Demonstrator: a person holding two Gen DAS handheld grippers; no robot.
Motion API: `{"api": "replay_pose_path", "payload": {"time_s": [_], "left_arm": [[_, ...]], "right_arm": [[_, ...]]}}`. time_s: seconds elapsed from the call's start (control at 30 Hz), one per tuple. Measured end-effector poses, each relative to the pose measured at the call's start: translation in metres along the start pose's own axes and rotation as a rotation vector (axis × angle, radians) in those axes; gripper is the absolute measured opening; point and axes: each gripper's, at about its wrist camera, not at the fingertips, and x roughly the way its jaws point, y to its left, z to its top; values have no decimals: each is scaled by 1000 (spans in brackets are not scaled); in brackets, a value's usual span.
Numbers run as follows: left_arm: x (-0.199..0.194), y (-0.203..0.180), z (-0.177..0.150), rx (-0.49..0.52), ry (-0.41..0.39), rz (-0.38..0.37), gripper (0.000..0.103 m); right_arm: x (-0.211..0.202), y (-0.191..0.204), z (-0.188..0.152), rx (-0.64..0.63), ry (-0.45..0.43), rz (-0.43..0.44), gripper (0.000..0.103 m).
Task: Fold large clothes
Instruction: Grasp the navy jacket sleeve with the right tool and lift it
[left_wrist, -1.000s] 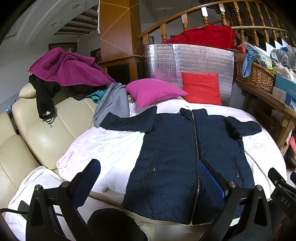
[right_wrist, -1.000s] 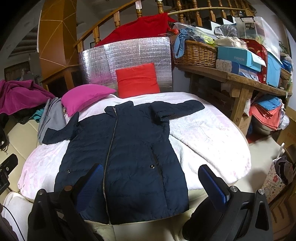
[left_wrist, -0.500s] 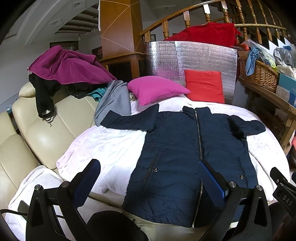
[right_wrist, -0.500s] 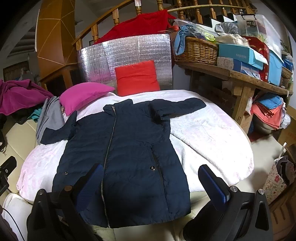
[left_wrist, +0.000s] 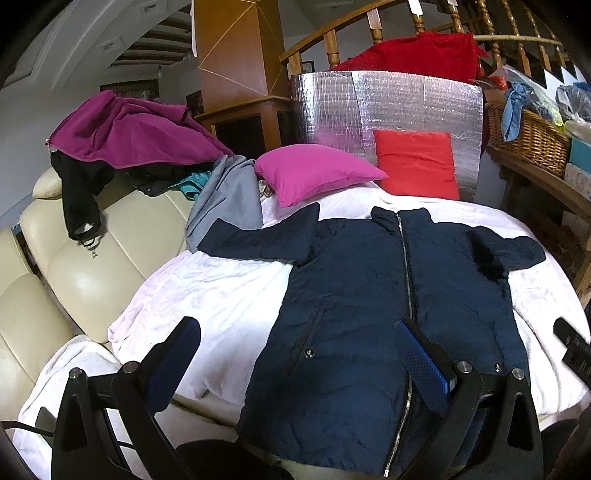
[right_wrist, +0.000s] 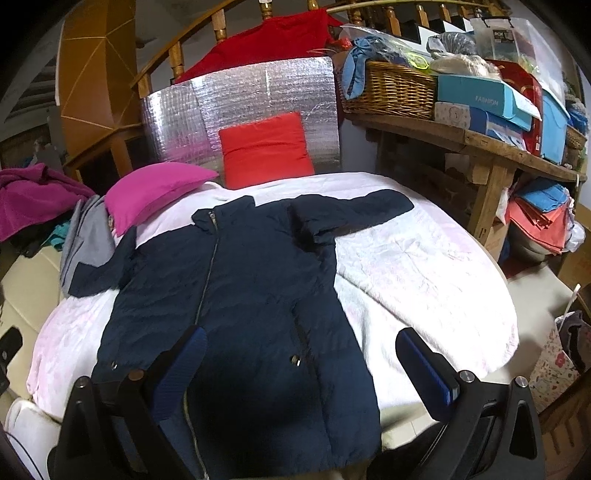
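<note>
A dark navy zip-up jacket (left_wrist: 354, 295) (right_wrist: 240, 288) lies front up and zipped on a white blanket (left_wrist: 229, 295) (right_wrist: 424, 273) that covers a round table. Its sleeves spread out to both sides, and the sleeve on the wooden-shelf side is bent back on itself. My left gripper (left_wrist: 297, 343) hovers open over the jacket's lower hem on the sofa side, holding nothing. Over the hem on the other side my right gripper (right_wrist: 301, 350) is open too, and empty. Part of the hem hangs over the table's near edge, hidden behind the gripper bodies.
A magenta pillow (left_wrist: 314, 170) and a red pillow (left_wrist: 415, 164) lean at the table's far side before a silver foil panel (left_wrist: 406, 107). A cream sofa (left_wrist: 92, 266) with piled clothes stands left. A wooden shelf (right_wrist: 480, 144) with a wicker basket and boxes stands right.
Both grippers have moved forward and lower toward the jacket's hem, so the jacket looks larger. The jacket has not moved. Both stay open.
</note>
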Motion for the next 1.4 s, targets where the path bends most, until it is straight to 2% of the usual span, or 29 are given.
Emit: {"api": "replay_pose_path", "payload": {"time_s": [0.1,0.27,0.47,0.57,0.67,0.83,0.97,1.03,1.1,1.17,1.2,1.23,1.27,1.4], "left_arm": [[24,-10,11,12,18,0,103],[94,-34,33,21,135,-61,103],[214,-66,52,-72,288,-105,103],[248,-75,48,-122,322,-118,103],[270,-80,41,-124,339,-101,103],[281,-93,36,-40,310,-73,103],[281,-104,38,16,275,-61,103],[280,-111,40,33,258,-56,103],[281,-116,42,44,245,-56,103],[283,-119,44,55,241,-59,103],[282,-122,44,62,239,-59,103],[282,-125,44,69,238,-58,103],[285,-125,45,72,238,-58,103],[284,-128,48,62,226,-57,103]], "right_arm": [[26,-12,20,31,-3,-3,103],[83,-49,59,146,10,62,103],[189,-117,102,416,78,223,103],[247,-153,112,622,134,348,103],[296,-182,120,774,151,410,103],[350,-203,125,875,160,373,85],[381,-214,126,924,177,320,83],[392,-214,127,930,198,307,71],[403,-212,128,925,200,306,63],[409,-208,128,912,191,305,60],[411,-205,128,899,188,307,54],[410,-206,125,887,190,316,43],[412,-202,125,875,192,326,38],[403,-189,134,820,147,340,25]]}}
